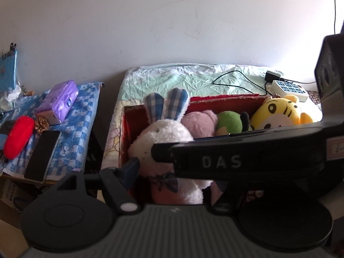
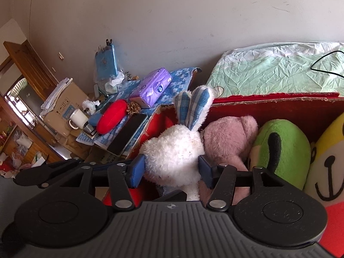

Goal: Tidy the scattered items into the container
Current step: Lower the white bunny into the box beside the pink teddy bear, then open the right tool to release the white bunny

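A red box (image 1: 126,129) (image 2: 268,107) stands on the bed and holds a white rabbit plush (image 1: 163,135) (image 2: 172,150) with blue checked ears, a pink plush (image 1: 200,122) (image 2: 228,135), a green plush (image 1: 229,122) (image 2: 286,150) and a yellow tiger plush (image 1: 279,114) (image 2: 326,167). My right gripper (image 2: 172,169) is open, its blue pads (image 2: 137,169) flanking the rabbit's body without squeezing it. My left gripper (image 1: 172,178) is open low beside the rabbit. Only its left pad (image 1: 131,169) shows; the right gripper's black body (image 1: 215,161) hides the other finger.
Left of the bed a side table with a blue checked cloth (image 1: 75,129) (image 2: 172,86) carries a purple tissue pack (image 1: 58,101) (image 2: 150,88), a red case (image 1: 19,137) (image 2: 111,116), a phone (image 1: 43,154) (image 2: 129,133) and a pine cone (image 2: 133,108). A power strip (image 1: 288,89) lies behind the box.
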Available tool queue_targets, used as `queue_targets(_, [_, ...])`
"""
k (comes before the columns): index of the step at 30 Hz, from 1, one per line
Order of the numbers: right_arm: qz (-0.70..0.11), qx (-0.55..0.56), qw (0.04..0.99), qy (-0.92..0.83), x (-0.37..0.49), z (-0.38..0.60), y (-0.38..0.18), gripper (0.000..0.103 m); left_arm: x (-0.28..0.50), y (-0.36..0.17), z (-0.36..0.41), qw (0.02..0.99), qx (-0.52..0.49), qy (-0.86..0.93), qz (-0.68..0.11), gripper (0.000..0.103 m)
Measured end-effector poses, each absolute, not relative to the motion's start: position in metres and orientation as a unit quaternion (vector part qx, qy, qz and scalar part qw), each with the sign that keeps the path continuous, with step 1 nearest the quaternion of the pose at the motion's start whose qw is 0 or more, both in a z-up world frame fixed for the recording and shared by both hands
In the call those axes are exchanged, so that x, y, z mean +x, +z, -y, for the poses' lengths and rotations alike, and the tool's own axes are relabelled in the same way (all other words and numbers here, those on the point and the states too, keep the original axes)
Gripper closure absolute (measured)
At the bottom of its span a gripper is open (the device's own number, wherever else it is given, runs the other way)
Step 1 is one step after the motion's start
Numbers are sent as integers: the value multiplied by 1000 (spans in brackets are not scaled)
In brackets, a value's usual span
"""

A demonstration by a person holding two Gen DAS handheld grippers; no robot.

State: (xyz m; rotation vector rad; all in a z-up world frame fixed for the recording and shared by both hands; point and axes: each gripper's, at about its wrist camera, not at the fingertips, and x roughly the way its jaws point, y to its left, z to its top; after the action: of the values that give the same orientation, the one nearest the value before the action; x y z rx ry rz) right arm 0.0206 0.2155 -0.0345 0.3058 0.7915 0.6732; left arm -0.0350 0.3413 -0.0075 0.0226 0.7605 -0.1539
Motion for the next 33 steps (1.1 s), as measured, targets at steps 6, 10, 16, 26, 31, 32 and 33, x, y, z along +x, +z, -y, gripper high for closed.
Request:
queue_targets(6, [-369,194,857,303,19,-199,-32,61,-30,-12,-342,923,-4,-69,-379,36])
queue_targets(10, [-373,180,858,304,19,-205,-31,72,-27,-13,-344,922,-12,-64,-381,36])
queue_targets(16, [-376,167,860,302,19,-210,-33,71,-23,-16,-344,918,-23,-47,-393,36])
queue_targets(26, [-356,173,877,274,3,-190,-18,70,-22,-8,-335,909,-17,-7,-417,31])
queue_targets(31, [-350,161,888,250,-5,-178,-12,70,-26,2,-327,911,-6,2,-413,23])
queue_targets(32, [-351,159,889,246,-7,-175,-12,70,-27,3,-323,911,0,4,-411,21])
queue_targets(33, [-352,161,890,242,-8,-173,-13,69,-28,3,-321,912,4,4,-411,21])
